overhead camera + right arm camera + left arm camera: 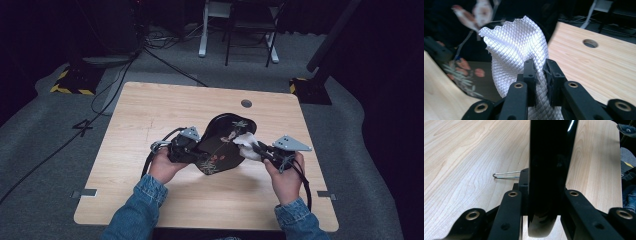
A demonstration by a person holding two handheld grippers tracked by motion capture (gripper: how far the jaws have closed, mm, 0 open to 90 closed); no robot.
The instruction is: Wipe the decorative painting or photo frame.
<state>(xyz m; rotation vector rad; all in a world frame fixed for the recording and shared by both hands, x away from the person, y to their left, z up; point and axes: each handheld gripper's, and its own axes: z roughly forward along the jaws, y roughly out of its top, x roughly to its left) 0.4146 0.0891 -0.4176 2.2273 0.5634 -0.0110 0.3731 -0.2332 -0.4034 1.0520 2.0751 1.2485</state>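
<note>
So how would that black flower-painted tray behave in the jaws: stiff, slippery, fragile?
The tray looks rigid: the left gripper clamps one edge and the tilted tray keeps its shape. Its glossy face, which shows a bright glint in the left gripper view, suggests it could slip. The finish may scratch, so wiping with the soft white cloth, pinched in the right gripper, seems sensible.

Your high view is dim, the floor point(60, 125) falling to black at the far corners; only the surface point(165, 105) catches light. A glare streak marks the black tray point(549, 157) in the left gripper view. The white cloth point(516, 50) reads sharp, the painted tray behind it blurred.
</note>
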